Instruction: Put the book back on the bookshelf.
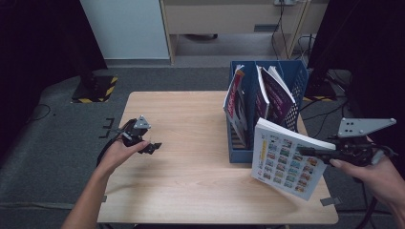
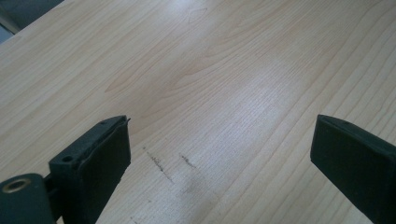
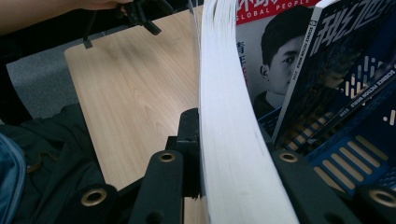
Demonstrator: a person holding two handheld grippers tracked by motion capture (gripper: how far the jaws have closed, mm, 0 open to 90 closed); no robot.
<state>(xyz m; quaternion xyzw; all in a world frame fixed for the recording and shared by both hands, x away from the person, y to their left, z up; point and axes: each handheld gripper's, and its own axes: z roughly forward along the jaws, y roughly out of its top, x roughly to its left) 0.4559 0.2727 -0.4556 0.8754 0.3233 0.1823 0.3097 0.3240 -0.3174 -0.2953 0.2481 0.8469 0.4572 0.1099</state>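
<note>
So the right tool (image 1: 319,153) is clamped on a thick white book (image 1: 289,158), gripping it by its right-hand edge. In the high view the book hangs tilted over the right part of the table (image 1: 191,143), just in front of the blue file rack (image 1: 291,76), and its cover with rows of small coloured pictures faces the camera. Its lower corner sits over the table's front right area; can't tell if it's touching the wood or floating just above it. In the right gripper view the page block (image 3: 224,140) runs straight up between the two black jaws, which pinch it from both sides.

The rack stands on the far right of the table and has several magazines (image 1: 267,95) leaning in its slots, one with a red and white cover (image 1: 235,102) at the left end. The right gripper view shows those covers up close, just behind the held book.

The left tool (image 1: 154,147) is over on the left side of the table, well apart from the book and rack, held low in the person's left hand (image 1: 117,152). Its jaws stand wide apart with nothing between them, just bare wood with a couple of dark scuff marks (image 2: 159,163) in the left gripper view.
</note>
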